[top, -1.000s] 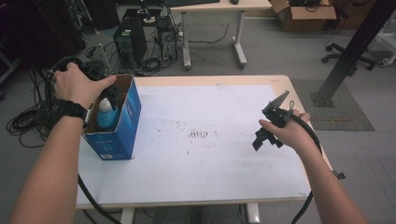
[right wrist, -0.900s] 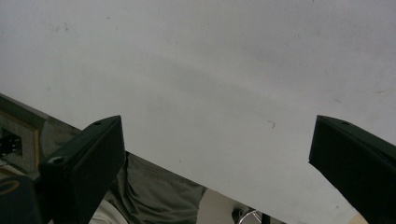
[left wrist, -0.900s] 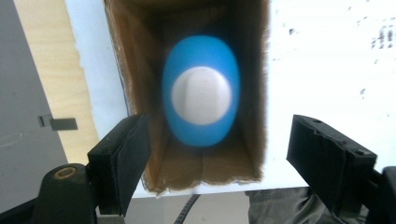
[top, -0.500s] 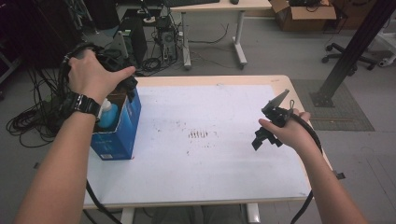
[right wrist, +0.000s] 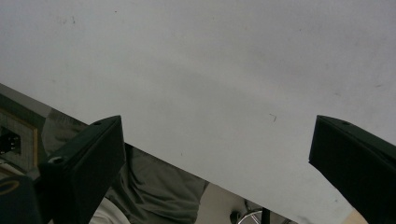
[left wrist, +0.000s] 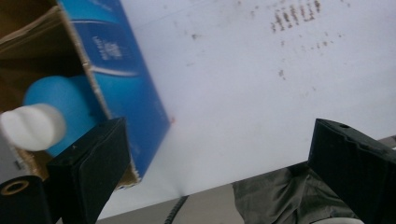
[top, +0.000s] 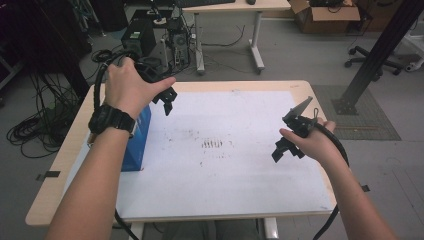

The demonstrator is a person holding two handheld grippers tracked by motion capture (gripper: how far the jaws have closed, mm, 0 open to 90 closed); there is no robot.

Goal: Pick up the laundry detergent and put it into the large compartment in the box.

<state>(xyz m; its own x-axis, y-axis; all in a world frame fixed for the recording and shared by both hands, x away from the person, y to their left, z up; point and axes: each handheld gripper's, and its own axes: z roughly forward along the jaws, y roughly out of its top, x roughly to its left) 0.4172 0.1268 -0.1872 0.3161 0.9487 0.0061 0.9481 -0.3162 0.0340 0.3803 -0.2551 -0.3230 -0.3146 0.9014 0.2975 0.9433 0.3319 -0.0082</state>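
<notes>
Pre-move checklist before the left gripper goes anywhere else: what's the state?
1. Left gripper empty: ok; its jaws have just been opening and nothing is between them.
2. Blue bottle inside the blue box: ok, white cap up.
3. Box upright on the table: ok.
4. Left gripper clear of the box: cannot tell; it hangs just above the rim.
5. Right gripper open, empty: ok.
6. Cable free of the box: cannot tell.
</notes>
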